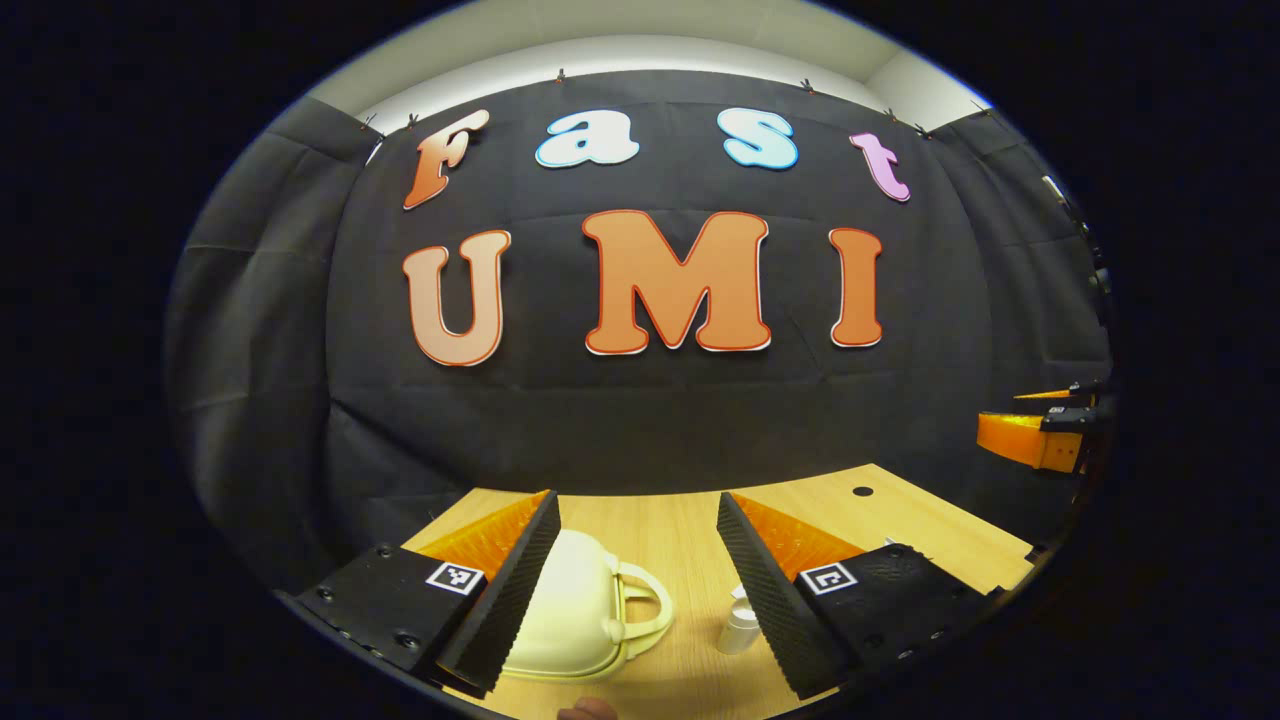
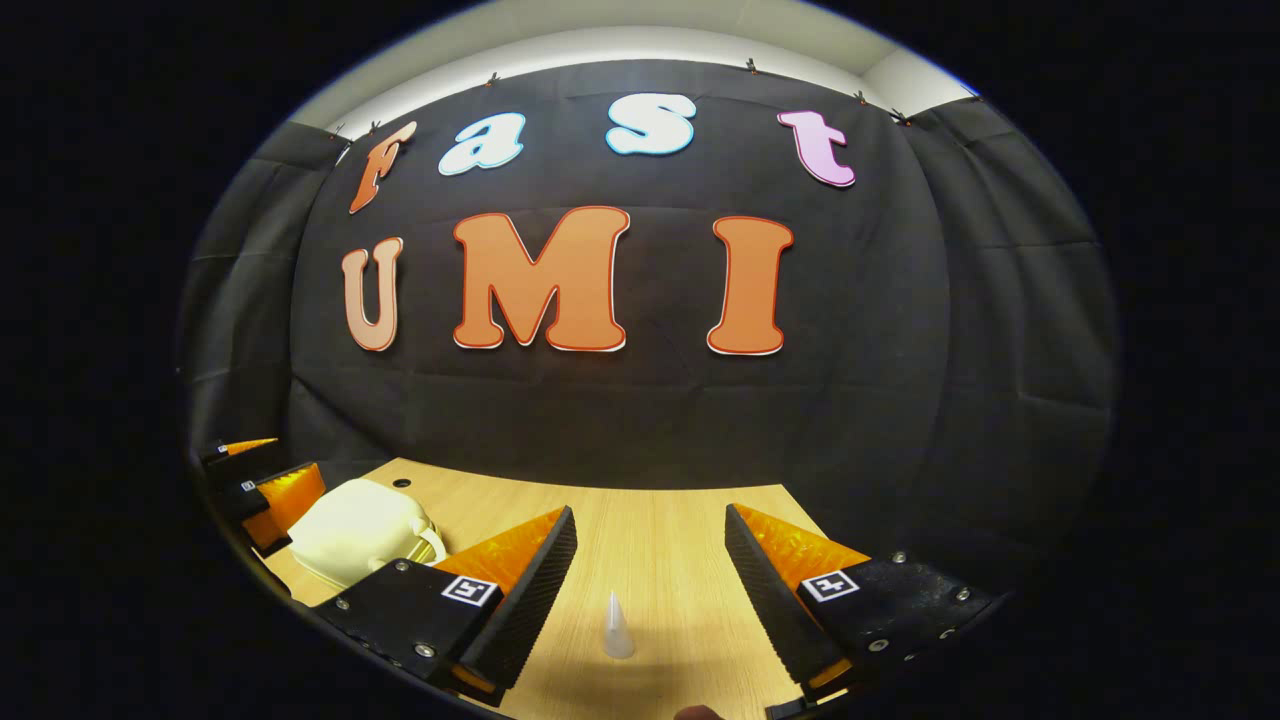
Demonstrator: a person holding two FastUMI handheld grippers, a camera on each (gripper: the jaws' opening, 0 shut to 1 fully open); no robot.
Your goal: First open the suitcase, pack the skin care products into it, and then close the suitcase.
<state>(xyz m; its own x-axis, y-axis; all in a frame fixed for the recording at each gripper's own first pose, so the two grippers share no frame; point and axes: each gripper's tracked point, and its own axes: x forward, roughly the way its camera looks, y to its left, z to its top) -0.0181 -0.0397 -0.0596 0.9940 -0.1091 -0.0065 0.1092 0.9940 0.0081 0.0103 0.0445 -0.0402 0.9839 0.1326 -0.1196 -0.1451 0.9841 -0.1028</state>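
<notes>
Left gripper view shows a wooden table (image 1: pixel 650 530) with a closed cream suitcase (image 1: pixel 570 610) lying between the wide-spread fingers of the left gripper (image 1: pixel 640 590), and a small white bottle (image 1: pixel 740 625) beside its handle. Right gripper view finds the right gripper (image 2: pixel 650 600) equally wide, a small white cone-shaped bottle (image 2: pixel 617 626) standing between its fingers.

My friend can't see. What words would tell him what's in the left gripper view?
The left gripper, fingers apart, hangs above a wooden table. A closed cream suitcase with a handle and a small white bottle sit there. The right gripper shows far right.
</notes>
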